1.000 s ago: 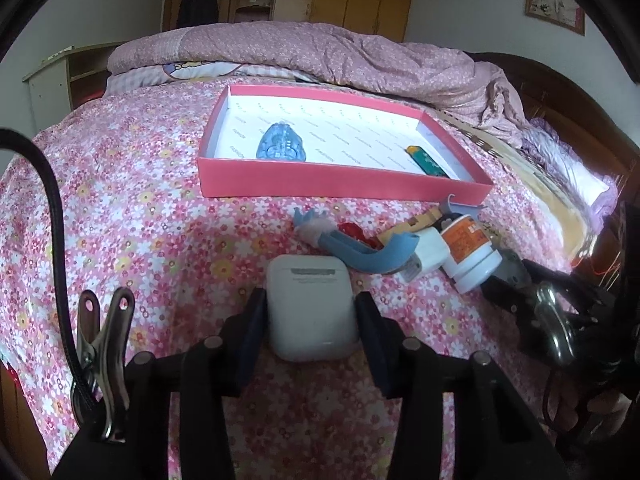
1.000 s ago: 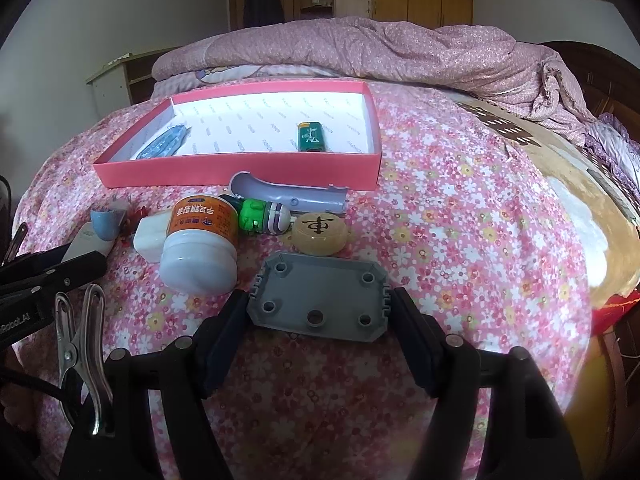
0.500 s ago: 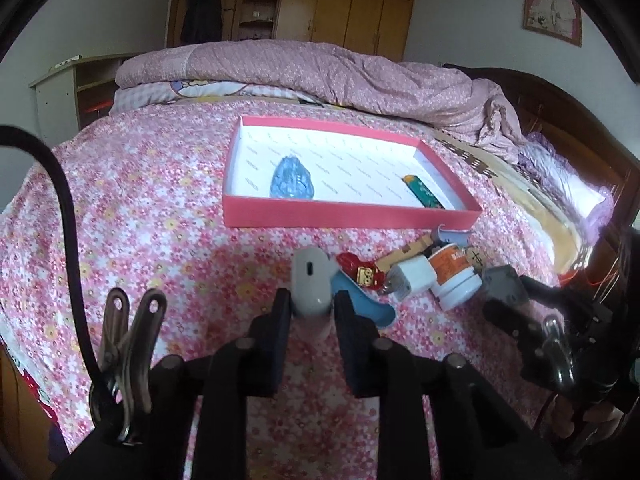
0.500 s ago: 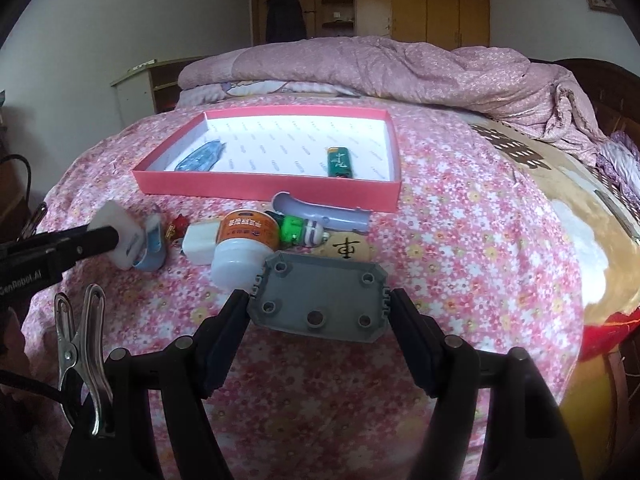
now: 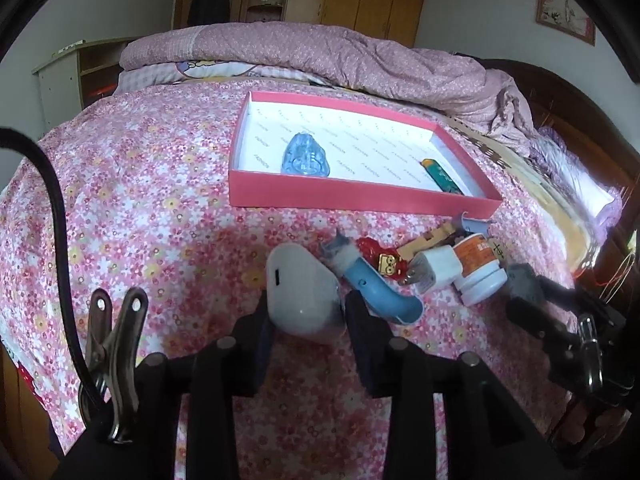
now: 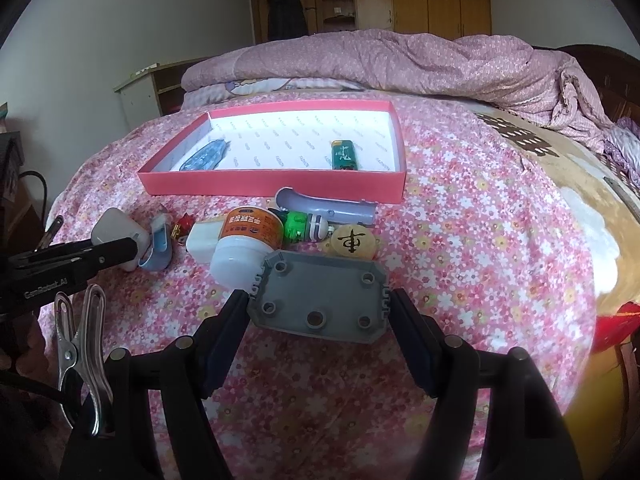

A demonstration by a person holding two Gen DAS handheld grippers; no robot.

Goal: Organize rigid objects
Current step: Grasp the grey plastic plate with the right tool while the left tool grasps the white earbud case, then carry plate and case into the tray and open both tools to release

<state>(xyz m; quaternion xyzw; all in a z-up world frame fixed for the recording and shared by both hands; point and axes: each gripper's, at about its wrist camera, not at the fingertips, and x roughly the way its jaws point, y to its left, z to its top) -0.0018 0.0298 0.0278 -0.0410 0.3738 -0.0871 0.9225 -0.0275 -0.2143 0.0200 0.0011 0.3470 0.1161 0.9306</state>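
Two grippers work over a wide bed [image 6: 480, 208] spread with a pink flowered sheet, and a rumpled pink quilt [image 5: 340, 60] lies heaped along its far side. We see a shallow pink box [image 5: 360, 196] with a white lining resting on the sheet, and inside it lie a blue clear plastic piece [image 5: 305, 156] near the left wall and a green lighter [image 6: 343, 155] towards the right.

Our right gripper [image 6: 318, 304] grasps a flat grey plate [image 6: 320, 298] with round holes, its pads pressed on the plate's two short ends, the plate held above the sheet in front of the loose pile. Our left gripper [image 5: 306, 312] has a white earbud case [image 5: 302, 296] standing tilted between its fingers; its jaws have just been opening, and in the left wrist view both pads sit right at the case's sides, though we cannot tell how firmly they press.

Just before the box lies the pile: a grey curved tube [image 6: 328, 208] beside the box wall, a white jar with an orange label [image 6: 244, 240] on its side, a blue curved tube [image 5: 380, 292], a white charger plug [image 5: 436, 270], a round wooden game piece [image 6: 354, 242], a green and white toy [image 6: 304, 226], and a small red figure [image 5: 382, 262].
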